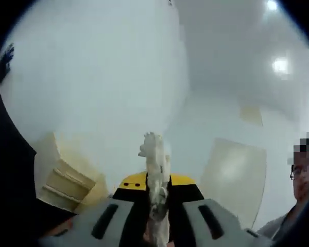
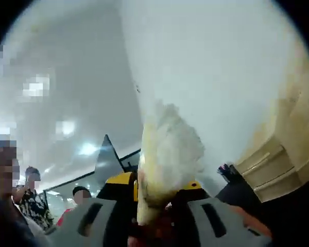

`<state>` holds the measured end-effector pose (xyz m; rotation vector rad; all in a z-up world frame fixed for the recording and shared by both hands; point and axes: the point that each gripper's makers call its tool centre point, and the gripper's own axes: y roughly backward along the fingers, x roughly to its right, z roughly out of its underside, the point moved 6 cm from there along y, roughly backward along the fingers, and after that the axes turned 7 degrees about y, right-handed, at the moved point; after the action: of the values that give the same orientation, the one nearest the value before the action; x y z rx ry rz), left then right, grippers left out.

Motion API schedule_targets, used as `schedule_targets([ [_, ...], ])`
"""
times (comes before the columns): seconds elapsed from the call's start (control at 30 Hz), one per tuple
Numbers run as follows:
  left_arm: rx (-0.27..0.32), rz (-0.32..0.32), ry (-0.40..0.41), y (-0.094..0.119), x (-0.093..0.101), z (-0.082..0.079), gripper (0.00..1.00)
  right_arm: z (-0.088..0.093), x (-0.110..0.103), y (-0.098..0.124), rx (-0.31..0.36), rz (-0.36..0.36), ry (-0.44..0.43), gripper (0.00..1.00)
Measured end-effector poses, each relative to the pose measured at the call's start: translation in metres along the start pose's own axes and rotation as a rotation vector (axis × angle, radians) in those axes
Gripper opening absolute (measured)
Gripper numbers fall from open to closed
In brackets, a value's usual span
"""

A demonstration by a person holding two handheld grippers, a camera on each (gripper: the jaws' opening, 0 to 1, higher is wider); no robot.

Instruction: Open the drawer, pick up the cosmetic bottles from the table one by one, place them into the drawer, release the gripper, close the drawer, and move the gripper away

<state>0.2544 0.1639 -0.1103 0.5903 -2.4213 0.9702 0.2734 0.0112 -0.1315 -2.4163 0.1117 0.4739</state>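
Left gripper (image 1: 155, 216), bottom centre of the left gripper view: jaws pressed on a ragged white wad (image 1: 154, 170), aimed up at a white wall (image 1: 92, 77) and ceiling lights (image 1: 279, 65). Right gripper (image 2: 154, 216), bottom centre of the right gripper view: jaws pinching a larger white wad (image 2: 167, 154); people (image 2: 33, 200) stand lower left. Shelving (image 2: 273, 170) at right.

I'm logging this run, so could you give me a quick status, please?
Left gripper shut on white wad. Right gripper shut on white padding. Both aimed at ceiling; drawer and bottles unseen.
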Motion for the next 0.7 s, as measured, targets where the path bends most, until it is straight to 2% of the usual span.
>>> schedule_targets([
  [0.13, -0.091, -0.012, -0.076, -0.025, 0.03, -0.015, 0.09, -0.006, -0.014, 0.005, -0.061, -0.029, 0.107, 0.34],
  [0.27, -0.191, -0.037, -0.145, -0.047, 0.048, -0.011, 0.09, -0.014, -0.017, 0.014, -0.066, -0.023, 0.132, 0.35],
  [0.47, -0.314, -0.083, -0.173, -0.077, 0.052, -0.005, 0.08, -0.017, -0.006, 0.036, -0.071, -0.008, 0.118, 0.35],
  [0.53, -0.346, -0.094, -0.174, -0.091, 0.048, -0.01, 0.08, -0.014, -0.004, 0.044, -0.08, 0.001, 0.114, 0.35],
  [0.7, -0.421, -0.119, -0.175, -0.112, 0.046, 0.003, 0.08, -0.019, 0.012, 0.067, -0.123, 0.037, 0.108, 0.36],
])
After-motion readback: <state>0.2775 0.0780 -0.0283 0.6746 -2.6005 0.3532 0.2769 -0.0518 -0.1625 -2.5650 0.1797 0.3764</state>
